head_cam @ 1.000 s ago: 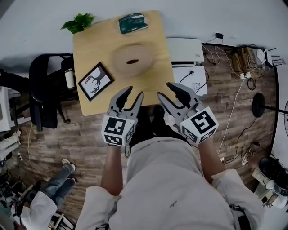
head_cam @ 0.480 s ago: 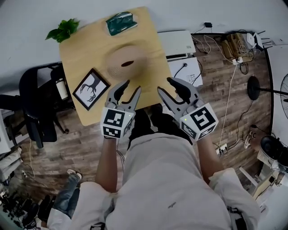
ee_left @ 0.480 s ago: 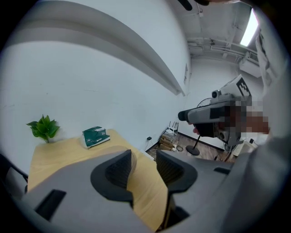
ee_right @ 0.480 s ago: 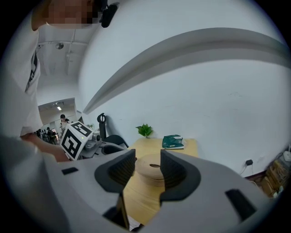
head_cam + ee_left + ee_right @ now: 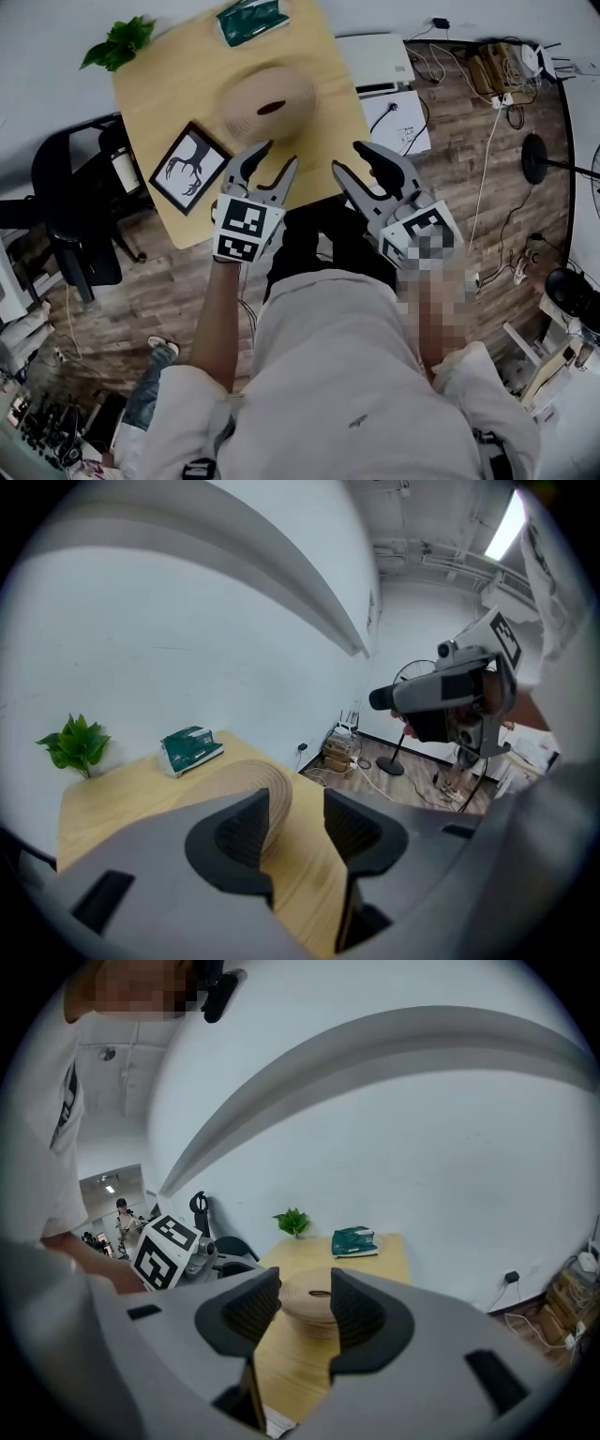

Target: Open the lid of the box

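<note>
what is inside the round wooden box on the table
Nothing of the inside shows: the round wooden box is closed, its lid on top with only a dark oval mark in the middle. Whatever it holds is covered.

Tan box point(image 5: 267, 101), green packet point(image 5: 251, 19), pale-wood table point(image 5: 159, 103)

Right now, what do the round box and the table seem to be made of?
Round box: probably light wood or pressed fibre, matte tan, with fine ridges ringing its side. Table: pale wood or wood-look laminate, smooth, slight sheen; which one cannot be told.
</note>
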The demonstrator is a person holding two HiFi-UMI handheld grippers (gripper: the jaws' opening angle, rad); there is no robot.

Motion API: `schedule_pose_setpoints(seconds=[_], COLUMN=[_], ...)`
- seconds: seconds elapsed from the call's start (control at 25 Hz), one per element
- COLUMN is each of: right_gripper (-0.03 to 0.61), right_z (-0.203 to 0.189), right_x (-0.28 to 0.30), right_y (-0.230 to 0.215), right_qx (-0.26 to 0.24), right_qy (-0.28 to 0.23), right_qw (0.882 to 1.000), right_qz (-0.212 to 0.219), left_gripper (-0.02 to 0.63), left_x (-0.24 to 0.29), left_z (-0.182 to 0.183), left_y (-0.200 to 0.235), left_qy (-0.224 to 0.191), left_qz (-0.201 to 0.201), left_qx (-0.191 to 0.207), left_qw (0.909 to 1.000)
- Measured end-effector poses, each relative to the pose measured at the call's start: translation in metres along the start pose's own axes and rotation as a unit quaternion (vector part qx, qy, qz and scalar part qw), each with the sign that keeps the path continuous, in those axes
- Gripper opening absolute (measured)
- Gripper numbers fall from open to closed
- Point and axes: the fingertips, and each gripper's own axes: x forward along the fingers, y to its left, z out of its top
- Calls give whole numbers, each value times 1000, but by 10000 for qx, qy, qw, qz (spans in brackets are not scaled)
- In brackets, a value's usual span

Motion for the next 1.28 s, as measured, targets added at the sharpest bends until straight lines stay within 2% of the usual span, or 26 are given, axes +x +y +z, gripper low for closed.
schedule_pose_setpoints(seconds=[0.4, 0.72, 1.0, 1.16, 1.28], right_gripper=[156, 156, 157, 158, 158], right_z=[-21, -31, -39, -43, -46], right_x=[10, 12, 17, 19, 21], right_y=[-5, -12, -17, -17, -17], right_qx=[111, 223, 297, 341, 367], right_qy=[144, 303, 423, 451, 480], right_qw=[9998, 9990, 9983, 9980, 9978], right_qz=[-127, -238, -268, -273, -263], left_gripper=[173, 179, 181, 183, 186], left_x=[26, 50, 68, 73, 76], left_z=[-39, -48, -57, -60, -61], left_y=[12, 26, 35, 38, 41], left_qy=[433, 571, 861, 932, 1019], left_qz=[-23, 11, 129, 205, 326], left_qx=[341, 488, 1174, 1403, 1697], left_qw=[9985, 9972, 9893, 9855, 9797])
